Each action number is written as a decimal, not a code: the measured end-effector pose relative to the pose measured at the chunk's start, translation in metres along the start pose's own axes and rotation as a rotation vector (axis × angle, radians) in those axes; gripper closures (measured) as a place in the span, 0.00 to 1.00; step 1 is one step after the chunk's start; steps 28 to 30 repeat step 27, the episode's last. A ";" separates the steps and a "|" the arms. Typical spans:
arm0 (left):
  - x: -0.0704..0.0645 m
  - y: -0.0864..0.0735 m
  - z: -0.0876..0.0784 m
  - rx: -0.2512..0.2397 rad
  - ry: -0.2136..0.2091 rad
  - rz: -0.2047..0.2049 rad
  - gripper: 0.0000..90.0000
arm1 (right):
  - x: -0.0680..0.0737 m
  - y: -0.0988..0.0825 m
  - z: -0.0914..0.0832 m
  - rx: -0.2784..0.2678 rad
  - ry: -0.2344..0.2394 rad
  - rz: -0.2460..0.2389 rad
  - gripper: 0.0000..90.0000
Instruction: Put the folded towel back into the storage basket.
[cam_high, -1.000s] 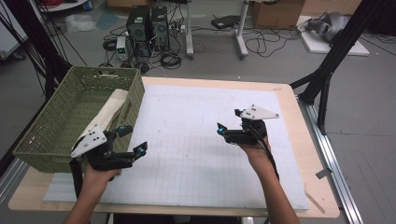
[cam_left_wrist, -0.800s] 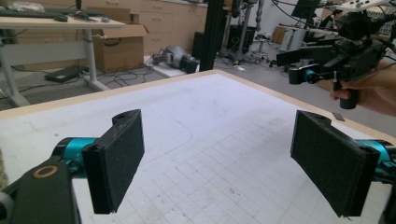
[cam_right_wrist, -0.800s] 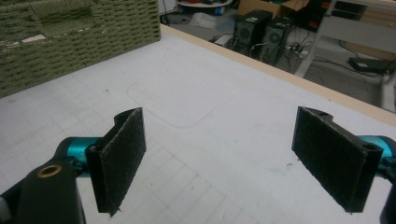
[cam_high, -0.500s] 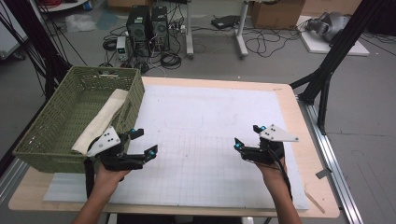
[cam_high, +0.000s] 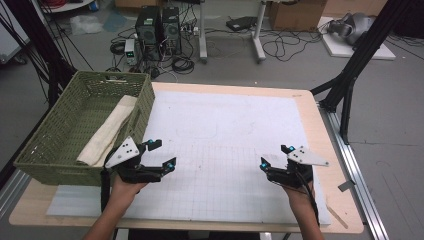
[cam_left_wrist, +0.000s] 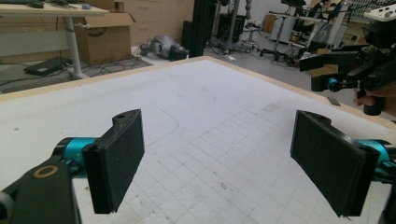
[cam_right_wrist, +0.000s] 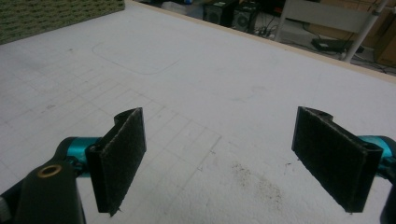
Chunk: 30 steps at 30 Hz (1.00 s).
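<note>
both grippers empty, jaws wide, cloth (cam_high: 107, 134) in basket (cam_high: 60, 160)

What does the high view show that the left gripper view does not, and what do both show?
High view alone: the green woven plastic basket holding a folded cream cloth, and the left gripper, open. Left gripper view alone: the black padded inner faces of its own fingers, close up. Both: the white gridded mat and the right gripper, open and empty.

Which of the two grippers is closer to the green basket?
The left gripper, at the high view's left: it sits right beside the green basket's near corner. The right gripper is far across the white mat.
</note>
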<state>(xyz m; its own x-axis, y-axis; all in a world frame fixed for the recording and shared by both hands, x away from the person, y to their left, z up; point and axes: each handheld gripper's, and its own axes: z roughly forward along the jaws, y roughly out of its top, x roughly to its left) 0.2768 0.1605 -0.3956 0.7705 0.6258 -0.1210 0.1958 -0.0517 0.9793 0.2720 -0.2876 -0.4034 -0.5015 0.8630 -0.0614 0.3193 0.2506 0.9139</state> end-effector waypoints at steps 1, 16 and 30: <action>0.000 -0.001 0.001 0.007 -0.004 0.001 0.20 | -0.001 -0.001 -0.001 -0.001 0.000 -0.005 0.18; -0.008 -0.010 0.023 0.045 -0.045 0.012 0.20 | -0.009 -0.022 -0.013 0.003 -0.034 0.036 0.18; -0.008 -0.008 0.032 0.044 -0.046 0.011 0.20 | -0.013 -0.028 -0.022 -0.001 -0.057 0.051 0.18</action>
